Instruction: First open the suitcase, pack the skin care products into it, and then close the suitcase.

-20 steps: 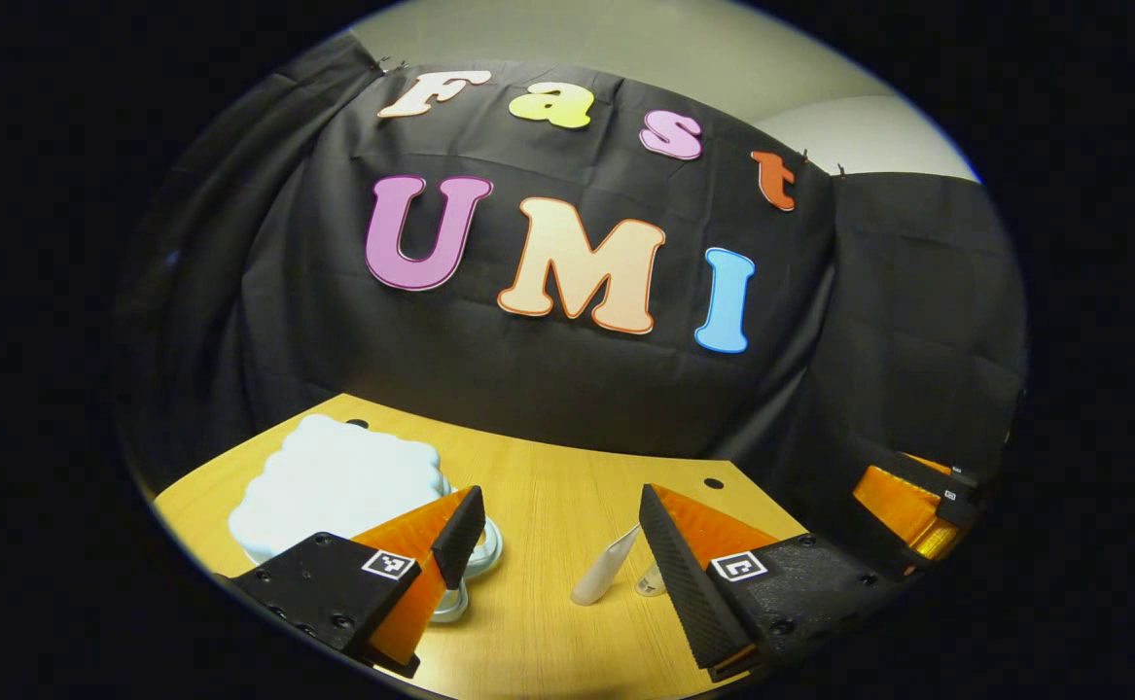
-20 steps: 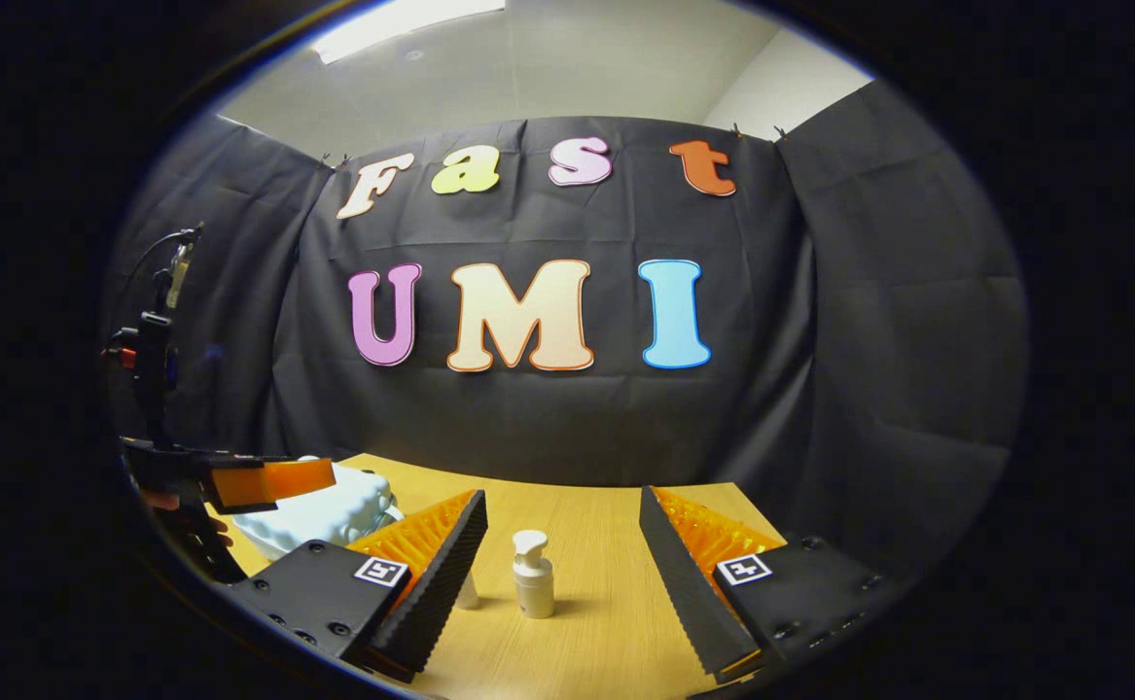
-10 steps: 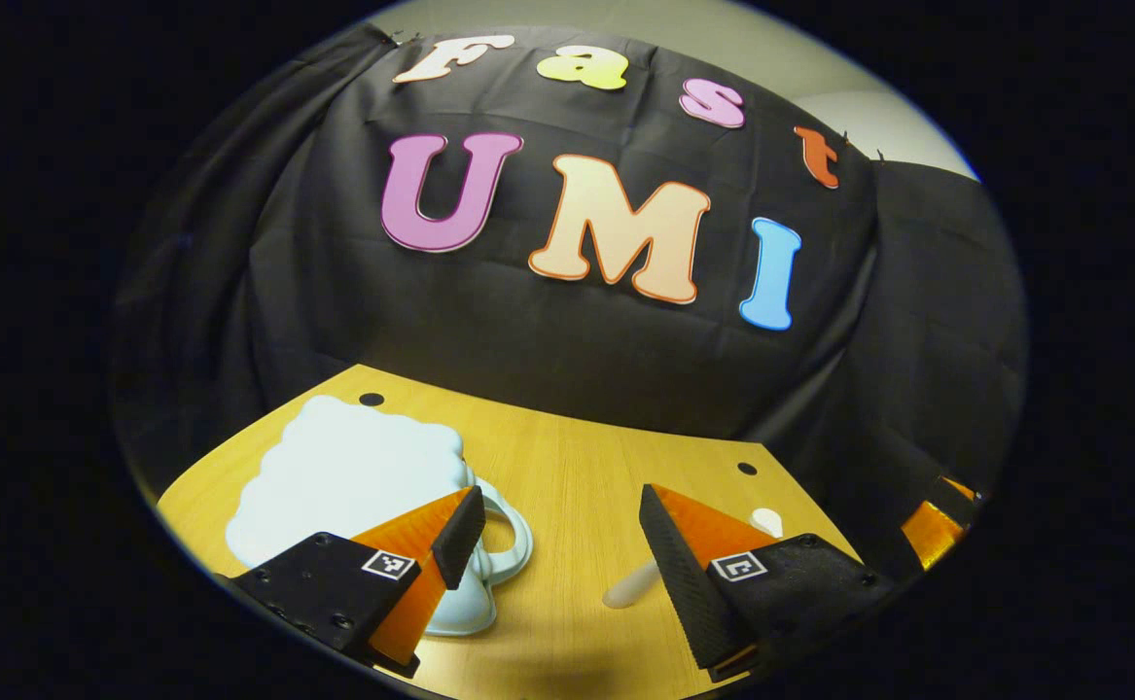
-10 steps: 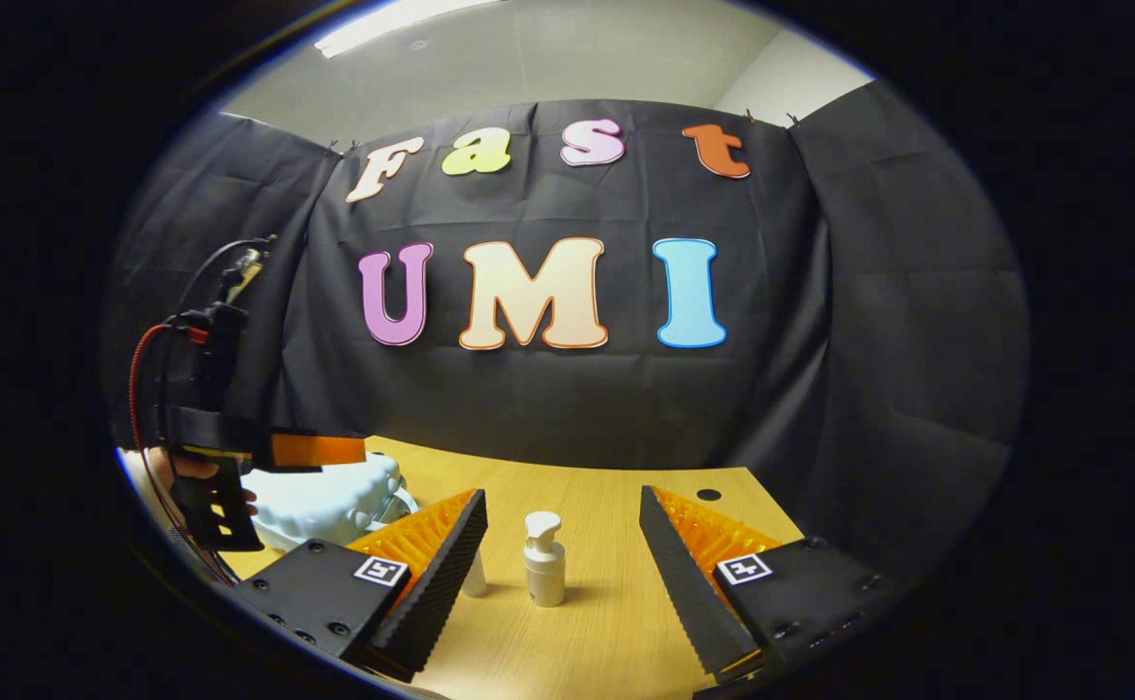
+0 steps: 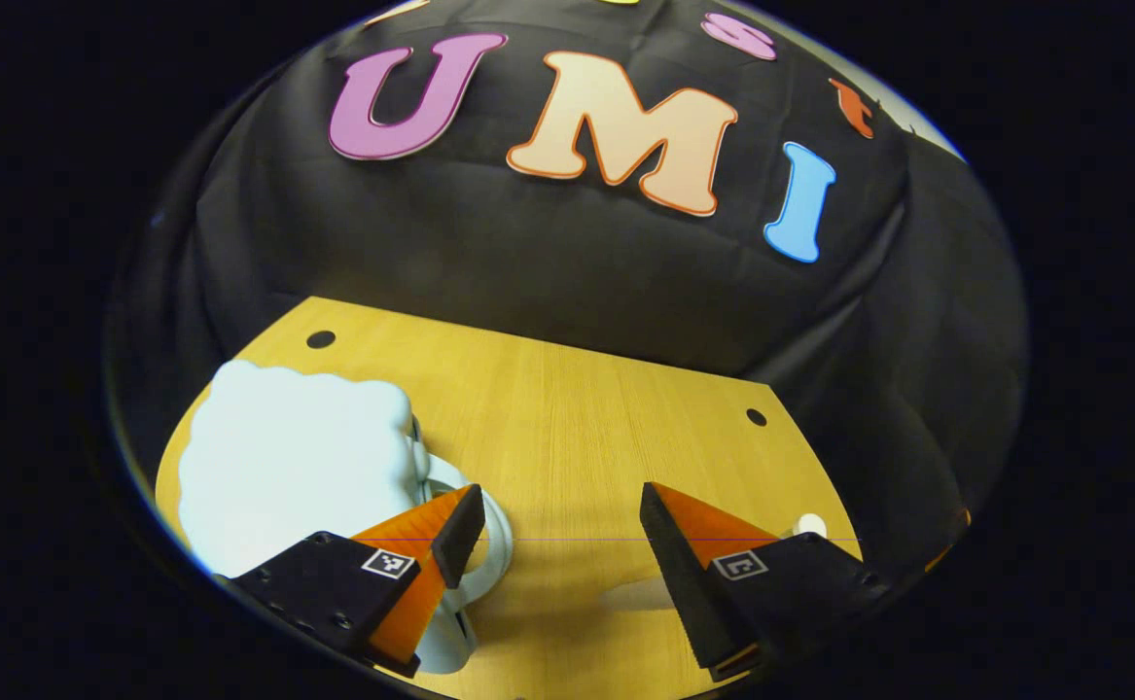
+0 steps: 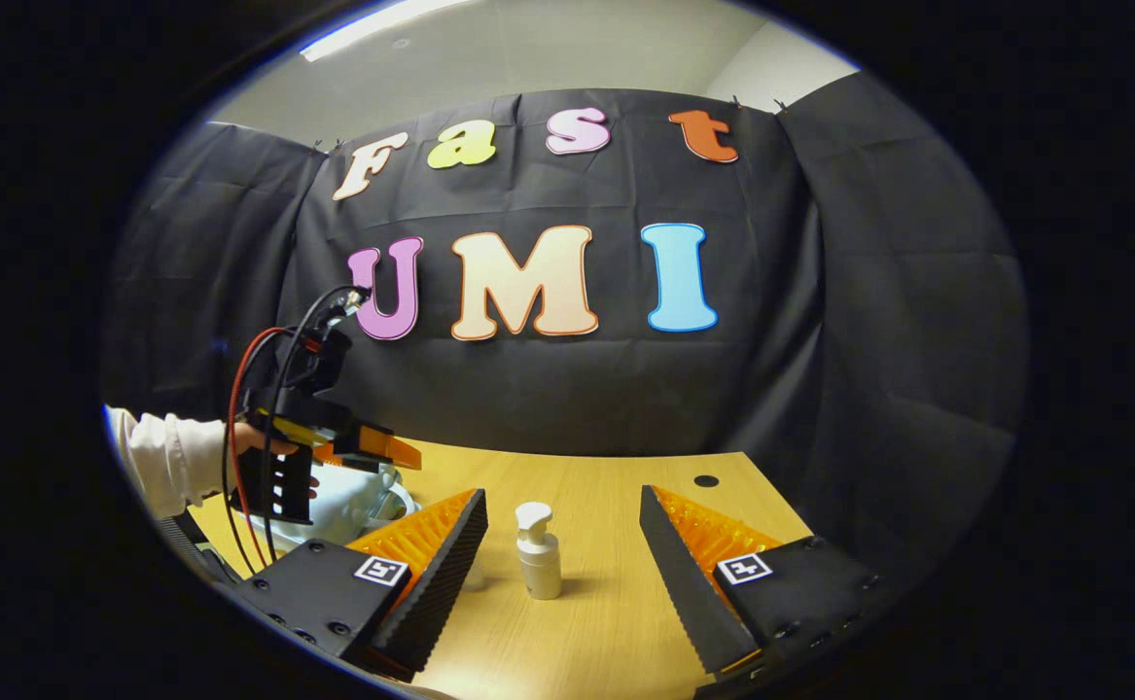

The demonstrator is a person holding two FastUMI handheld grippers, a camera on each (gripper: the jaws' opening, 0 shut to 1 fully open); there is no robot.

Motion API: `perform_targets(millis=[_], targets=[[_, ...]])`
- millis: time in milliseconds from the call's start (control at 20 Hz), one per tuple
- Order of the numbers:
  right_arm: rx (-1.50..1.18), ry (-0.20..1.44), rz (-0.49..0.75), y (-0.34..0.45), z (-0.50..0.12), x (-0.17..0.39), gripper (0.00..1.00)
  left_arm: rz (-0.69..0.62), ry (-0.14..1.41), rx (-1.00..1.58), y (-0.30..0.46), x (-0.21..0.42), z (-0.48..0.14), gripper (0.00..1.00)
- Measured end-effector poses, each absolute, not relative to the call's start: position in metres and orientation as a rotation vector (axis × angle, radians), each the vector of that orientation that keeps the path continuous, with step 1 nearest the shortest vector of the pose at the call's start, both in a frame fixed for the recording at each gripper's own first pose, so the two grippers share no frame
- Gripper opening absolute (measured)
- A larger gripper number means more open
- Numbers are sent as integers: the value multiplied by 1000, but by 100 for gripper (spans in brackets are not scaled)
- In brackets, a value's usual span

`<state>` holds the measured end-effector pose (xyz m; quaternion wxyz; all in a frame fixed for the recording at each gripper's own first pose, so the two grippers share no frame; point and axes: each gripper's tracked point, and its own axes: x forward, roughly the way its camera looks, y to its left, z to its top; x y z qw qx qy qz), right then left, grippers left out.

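Observation:
A pale blue, cloud-shaped suitcase (image 5: 285,457) lies closed at the table's left, its handle (image 5: 494,520) toward the middle. My left gripper (image 5: 559,498) hovers open just above and beside that handle, with nothing between its fingers. In the right gripper view, the left gripper (image 6: 387,449) hangs over the suitcase (image 6: 338,506), held by a hand in a white sleeve (image 6: 163,457). A white pump bottle (image 6: 538,552) stands upright on the table in front of my open right gripper (image 6: 563,507). A small white tube (image 6: 476,579) peeks out behind the right gripper's left finger. The white top of the pump bottle (image 5: 808,525) shows beside the left gripper's right finger.
The wooden table (image 5: 586,408) has two cable holes, one at the far left (image 5: 320,339) and one at the far right (image 5: 755,417). Black cloth walls close off the back and both sides. Bare tabletop (image 6: 606,603) stretches between bottle and front edge.
The left gripper has moved forward and tipped down, so the suitcase and its handle sit closer under it. The right gripper has barely shifted. Both stay open.

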<state>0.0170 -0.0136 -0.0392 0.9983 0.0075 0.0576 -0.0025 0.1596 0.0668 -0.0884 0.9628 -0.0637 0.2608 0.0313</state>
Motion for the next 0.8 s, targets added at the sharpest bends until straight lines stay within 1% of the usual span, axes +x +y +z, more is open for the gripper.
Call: perform_targets(millis=[150,450,600,800], targets=[[1,99,-9,-18,-31,17,99,115,635,-201,75,171,-107,95],[7,73,-11,-19,-27,6,99,251,837,-254,98,168,-144,95],[19,77,-21,-23,-33,-2,99,286,920,-257,102,163,-161,95],[16,94,-24,-25,-42,-10,100,314,1018,-198,104,163,-178,90]])
